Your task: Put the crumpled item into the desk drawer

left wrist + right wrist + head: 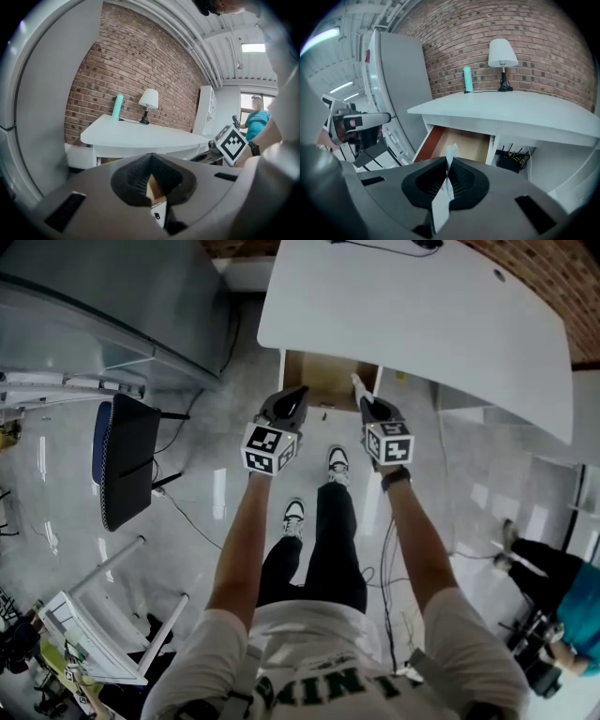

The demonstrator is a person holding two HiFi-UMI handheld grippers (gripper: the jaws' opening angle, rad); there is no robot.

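White crumpled paper strip [440,208] sits pinched between the closed pads of the right claw [448,165], with its free end poking past the tips. Only the right gripper view looks into the open wood-lined drawer [459,143], at 12 o'clock of that claw under the white desk [525,110]. It also shows the white table lamp [502,58] and the teal bottle [467,78] against the red brick wall [543,37].

The head view cuts the lamp and bottle off and hides most of the drawer under the desk top. There the paper appears over the drawer's right part, held and not yet inside.

The left claw [150,158] has its tips drawn together. A tan and white sliver shows behind them, too small to identify.

Both bare forearms reach straight forward side by side. The claws are level with each other, the right one tipped more steeply down.
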